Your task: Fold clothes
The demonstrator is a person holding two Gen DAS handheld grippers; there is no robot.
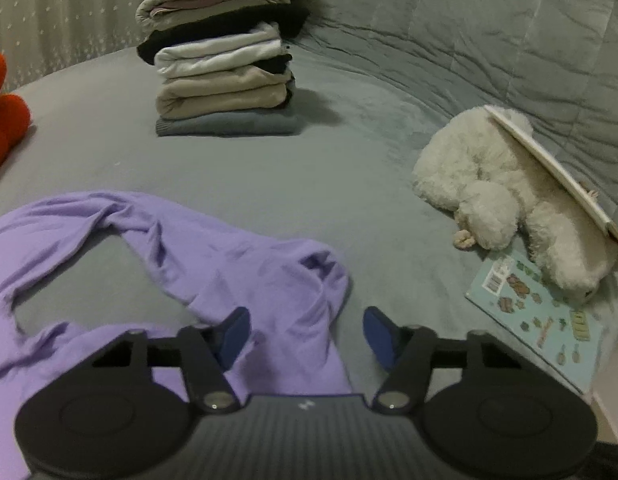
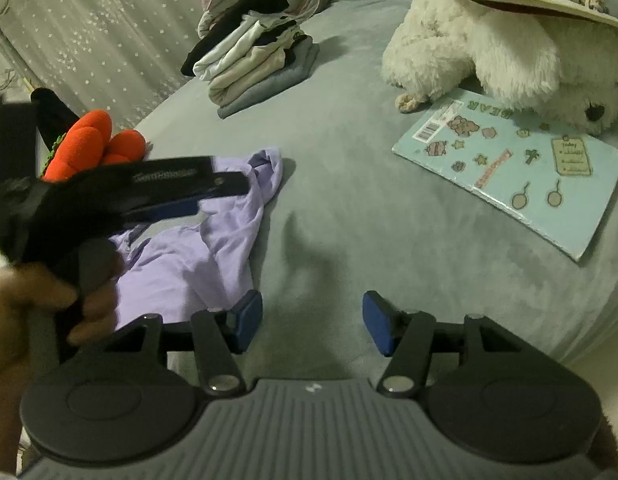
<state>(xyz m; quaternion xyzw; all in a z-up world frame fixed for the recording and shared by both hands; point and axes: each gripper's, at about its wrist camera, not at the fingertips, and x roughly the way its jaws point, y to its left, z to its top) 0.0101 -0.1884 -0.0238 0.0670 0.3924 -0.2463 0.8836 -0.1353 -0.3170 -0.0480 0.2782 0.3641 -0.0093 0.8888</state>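
On the grey bed [image 1: 349,184] a crumpled lilac knit garment [image 1: 213,264] lies unfolded; left tool [image 1: 307,330] hovers spread over its edge, right tool [image 2: 313,322] spread beside it, seemingly poised to grasp.

the light-blue book [image 2: 521,168] shows upside-down letters "bear" and a barcode.
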